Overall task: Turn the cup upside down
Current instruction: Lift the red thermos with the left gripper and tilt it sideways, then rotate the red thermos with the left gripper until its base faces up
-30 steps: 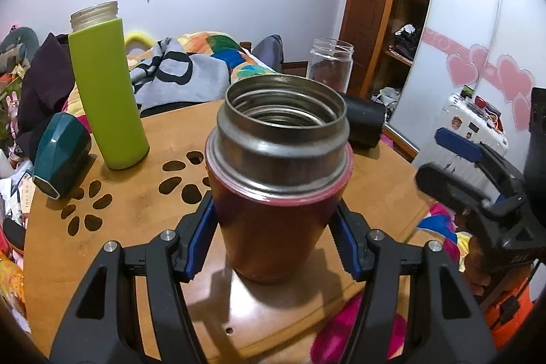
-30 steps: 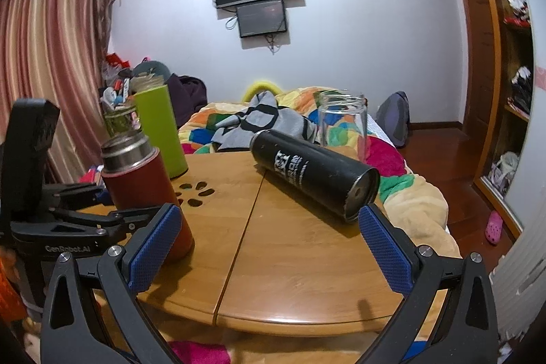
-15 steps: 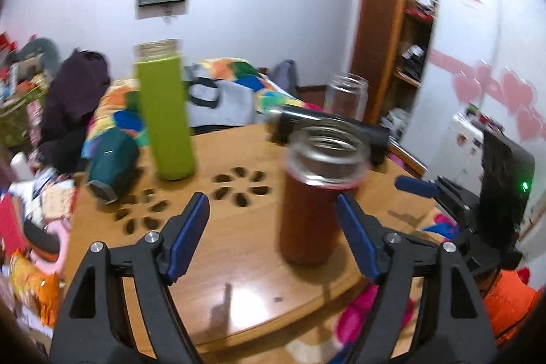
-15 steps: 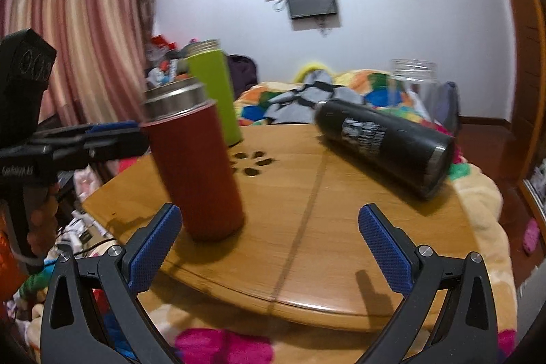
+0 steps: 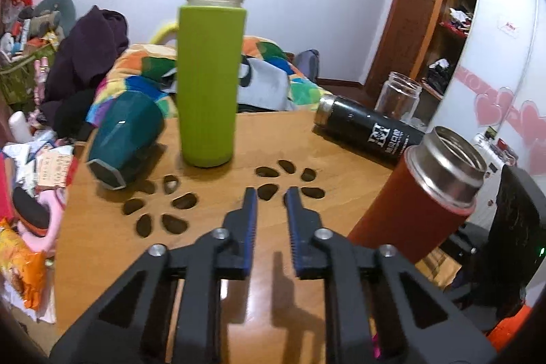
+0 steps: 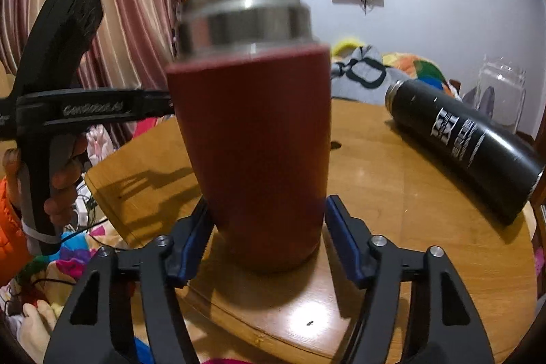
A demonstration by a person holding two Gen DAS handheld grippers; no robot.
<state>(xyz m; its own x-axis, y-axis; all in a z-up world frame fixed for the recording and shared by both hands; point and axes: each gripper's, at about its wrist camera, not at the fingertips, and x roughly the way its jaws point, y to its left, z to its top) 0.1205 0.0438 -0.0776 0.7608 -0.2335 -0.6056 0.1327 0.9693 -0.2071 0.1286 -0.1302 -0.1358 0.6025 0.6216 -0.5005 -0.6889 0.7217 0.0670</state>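
Note:
The red cup (image 6: 256, 142) with a steel mouth stands upright, mouth up, on the round wooden table (image 6: 409, 186). My right gripper (image 6: 266, 224) has its two blue pads against the cup's lower sides and is shut on it. In the left wrist view the cup (image 5: 419, 193) is at the right, seen tilted. My left gripper (image 5: 269, 203) is empty, its fingers nearly closed with a narrow gap, above the table's middle. The left gripper's body (image 6: 58, 111) shows to the left of the cup.
A tall green bottle (image 5: 208, 81) stands ahead of the left gripper. A teal cup (image 5: 123, 139) lies on its side at the left. A black flask (image 5: 368, 132) lies at the right, a glass jar (image 5: 399, 98) behind it. Cut-out holes (image 5: 160, 210) mark the tabletop.
My left gripper let go of the red cup, drew left and closed. My right gripper moved in and closed on the cup's lower body.

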